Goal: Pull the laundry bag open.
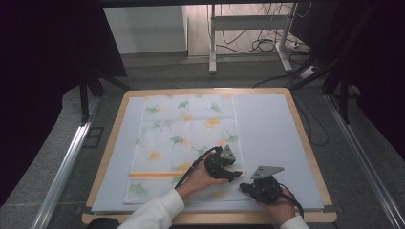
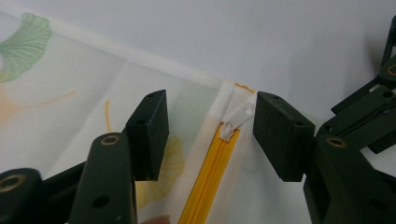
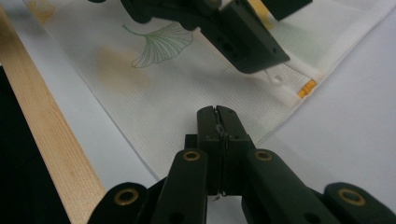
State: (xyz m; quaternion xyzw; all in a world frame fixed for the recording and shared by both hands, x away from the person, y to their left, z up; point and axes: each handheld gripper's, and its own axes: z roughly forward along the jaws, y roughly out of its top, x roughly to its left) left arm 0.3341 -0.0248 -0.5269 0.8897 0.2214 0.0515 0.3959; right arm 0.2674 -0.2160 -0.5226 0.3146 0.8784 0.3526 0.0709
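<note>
We're at the zip end of the ginkgo-print mesh pouch (image 1: 184, 143), which lies flat on the pale mat (image 1: 272, 138) on the desk (image 1: 305, 138), near its front edge. Left tongs (image 2: 210, 130) sit part open w/ the white zip pull (image 2: 238, 119) between the pads, not yet pinched. Right tongs (image 3: 218, 122) are closed, apparently nipping the pouch's edge just below that corner, tho the pinch itself is hard to see. To do this well, we'd centre the pull tab between the left pads, close fully on the tab & not the mesh, then draw along the orange zip (image 2: 210, 179) line, low & straight, while the right tongs hold the corner taut so the fabric doesn't bunch
</note>
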